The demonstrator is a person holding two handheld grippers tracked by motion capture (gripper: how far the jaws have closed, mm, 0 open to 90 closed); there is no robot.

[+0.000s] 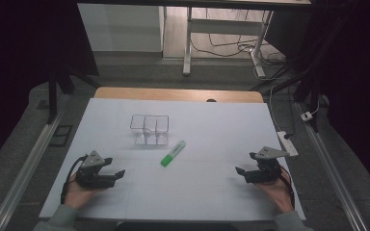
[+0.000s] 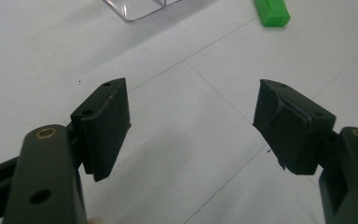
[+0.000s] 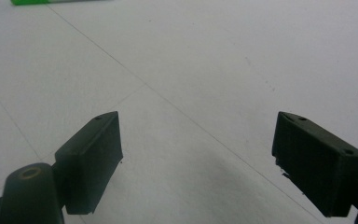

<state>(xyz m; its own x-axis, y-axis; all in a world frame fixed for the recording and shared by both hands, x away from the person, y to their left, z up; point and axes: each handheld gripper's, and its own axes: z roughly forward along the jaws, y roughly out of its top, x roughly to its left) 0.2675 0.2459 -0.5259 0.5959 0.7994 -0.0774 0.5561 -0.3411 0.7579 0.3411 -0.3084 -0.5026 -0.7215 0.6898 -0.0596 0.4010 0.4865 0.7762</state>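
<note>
White-covered bench. Clear plastic compartment box stands at 12 o'clock of the sheet's centre, nothing visible inside. Green marker lies flat just beside the box, toward 5 o'clock of it, not touching. Left gripper rests at 8 o'clock of the sheet, jaws spread wide, holding nothing. Right gripper at 4 o'clock, jaws likewise wide apart and bare. Both well apart from the marker.
</note>
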